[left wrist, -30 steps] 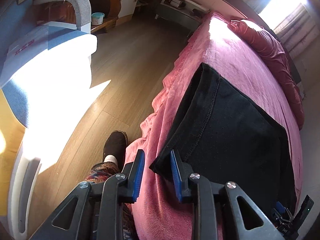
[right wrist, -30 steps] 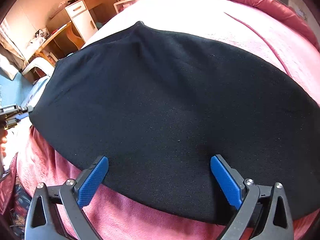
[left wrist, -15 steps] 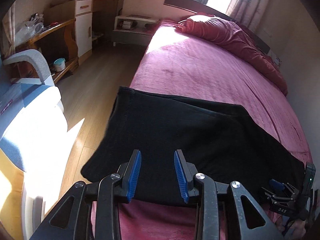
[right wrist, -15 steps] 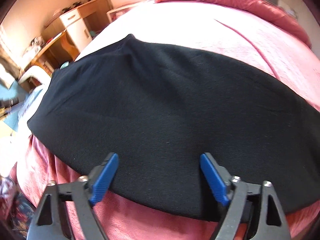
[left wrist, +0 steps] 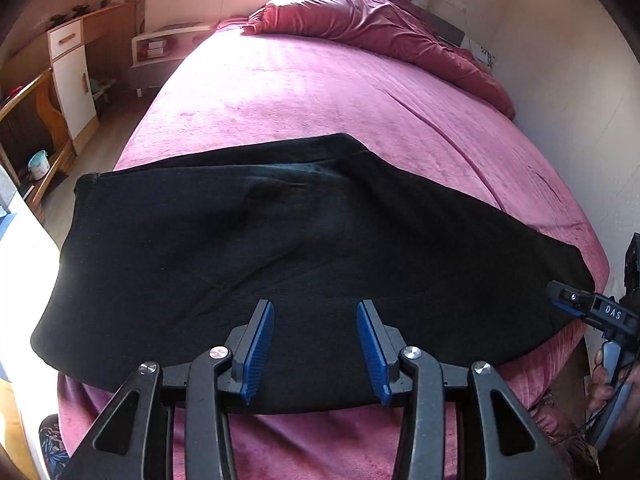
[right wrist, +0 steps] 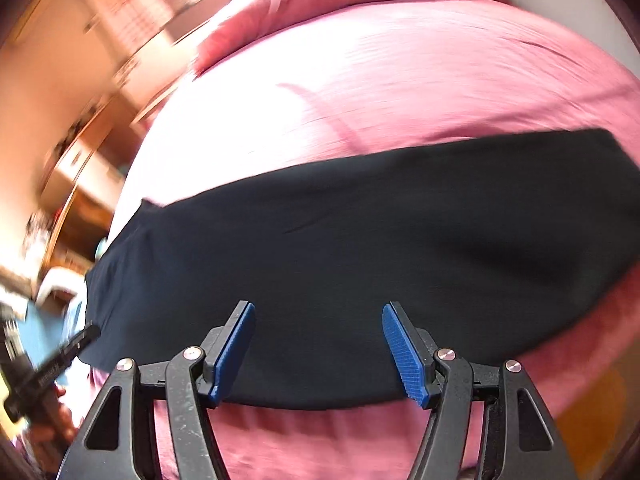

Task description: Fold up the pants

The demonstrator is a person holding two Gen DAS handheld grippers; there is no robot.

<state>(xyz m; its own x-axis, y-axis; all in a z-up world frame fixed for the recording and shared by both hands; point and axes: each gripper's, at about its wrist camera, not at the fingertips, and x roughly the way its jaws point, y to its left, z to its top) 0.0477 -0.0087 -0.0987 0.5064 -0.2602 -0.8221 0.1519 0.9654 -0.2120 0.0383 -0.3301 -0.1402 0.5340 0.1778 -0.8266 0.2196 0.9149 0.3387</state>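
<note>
The black pants point(left wrist: 304, 256) lie folded into a long band across the foot of the bed point(left wrist: 320, 92), stretched from its left edge to its right edge on the pink cover. A raised crease runs through the middle of the cloth in the left wrist view, and the stitched hem sits at the far left end.

The left gripper point(left wrist: 315, 350) hangs just over the near edge of the pants with its jaws apart and nothing between the blue pads point(left wrist: 258, 354). The right gripper point(right wrist: 318, 350) also hovers above the near edge, jaws spread wide and empty; its view is blurred. In the left wrist view the right gripper shows at the right end of the pants.

A rumpled red quilt point(left wrist: 384, 32) lies at the head of the bed, and a wooden desk point(left wrist: 44, 92) stands by the left wall
</note>
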